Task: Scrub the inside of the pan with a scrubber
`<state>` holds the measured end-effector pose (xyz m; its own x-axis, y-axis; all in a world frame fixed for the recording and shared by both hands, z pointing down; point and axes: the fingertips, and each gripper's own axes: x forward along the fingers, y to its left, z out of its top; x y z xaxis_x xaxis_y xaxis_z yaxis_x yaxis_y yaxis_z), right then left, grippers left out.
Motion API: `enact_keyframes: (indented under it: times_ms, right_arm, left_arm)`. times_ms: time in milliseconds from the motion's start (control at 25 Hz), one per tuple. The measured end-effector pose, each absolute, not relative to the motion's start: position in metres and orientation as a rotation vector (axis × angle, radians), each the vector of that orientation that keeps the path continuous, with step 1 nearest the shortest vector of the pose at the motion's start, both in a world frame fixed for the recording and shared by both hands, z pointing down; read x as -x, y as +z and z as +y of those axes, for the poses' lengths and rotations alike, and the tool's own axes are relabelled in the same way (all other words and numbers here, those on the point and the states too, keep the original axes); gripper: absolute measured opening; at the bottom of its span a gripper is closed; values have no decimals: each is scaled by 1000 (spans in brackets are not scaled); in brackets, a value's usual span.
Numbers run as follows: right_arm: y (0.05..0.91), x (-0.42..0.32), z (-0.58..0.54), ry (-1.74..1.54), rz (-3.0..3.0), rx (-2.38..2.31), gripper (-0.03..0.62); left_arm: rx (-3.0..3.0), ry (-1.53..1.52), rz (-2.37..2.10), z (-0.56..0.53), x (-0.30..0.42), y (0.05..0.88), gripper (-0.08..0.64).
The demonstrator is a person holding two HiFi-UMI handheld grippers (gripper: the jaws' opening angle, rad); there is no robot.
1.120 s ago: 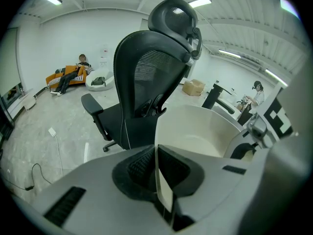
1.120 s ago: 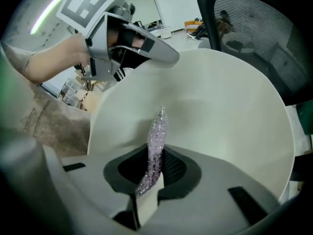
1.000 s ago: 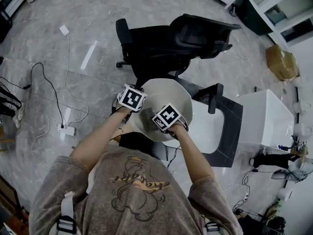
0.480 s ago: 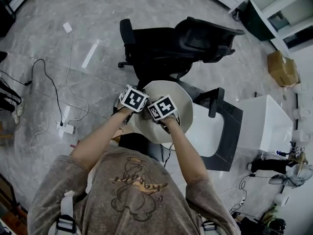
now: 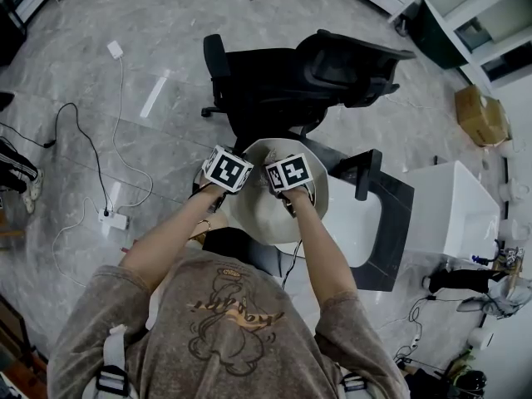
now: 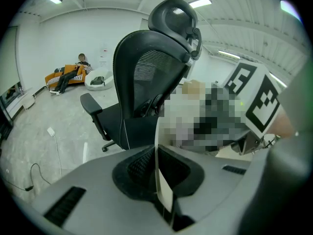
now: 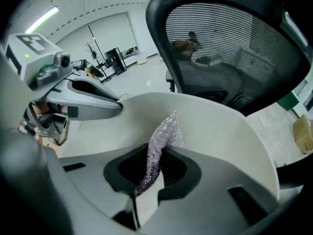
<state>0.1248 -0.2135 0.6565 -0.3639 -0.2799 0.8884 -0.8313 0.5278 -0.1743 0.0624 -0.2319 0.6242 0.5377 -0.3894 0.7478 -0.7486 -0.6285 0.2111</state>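
A cream pan (image 5: 262, 221) is held tilted in front of the person. My left gripper (image 5: 235, 175) is shut on its left rim; in the left gripper view the thin rim (image 6: 160, 151) stands edge-on between the closed jaws of this gripper (image 6: 164, 195). My right gripper (image 5: 288, 191) is inside the pan, shut on a silvery, glittery scrubber (image 7: 160, 148). The scrubber's free end touches the pan's smooth inner wall (image 7: 220, 126). Seen from the right gripper (image 7: 149, 180), the left gripper (image 7: 73, 102) is at the far left.
A black mesh office chair (image 5: 291, 73) stands just beyond the pan. A white basin in a dark frame (image 5: 370, 223) and a white cabinet (image 5: 453, 202) are to the right. Cables and a power strip (image 5: 112, 219) lie on the floor at left, and a cardboard box (image 5: 480, 106) at far right.
The right gripper with the scrubber has moved from the pan's lower right up across its inside toward the far rim. The left gripper and the pan have barely moved.
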Motion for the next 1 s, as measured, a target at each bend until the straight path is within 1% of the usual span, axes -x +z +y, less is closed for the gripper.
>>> enact_keyframes:
  times_ms: [280,680,1000]
  right_arm:
    - [658,-164,-212,759,-1833,-960,71]
    - [663,-217,-182,774,-1713,-985,72]
    - [662,-219,-164,792,-1643,-934,72]
  left_arm:
    - [-2267,909,-912,-231,-63,620,32]
    - [-2272,907,-908,-233,-63,619,32]
    - [-2265,913,-909,-233,-62,619,32]
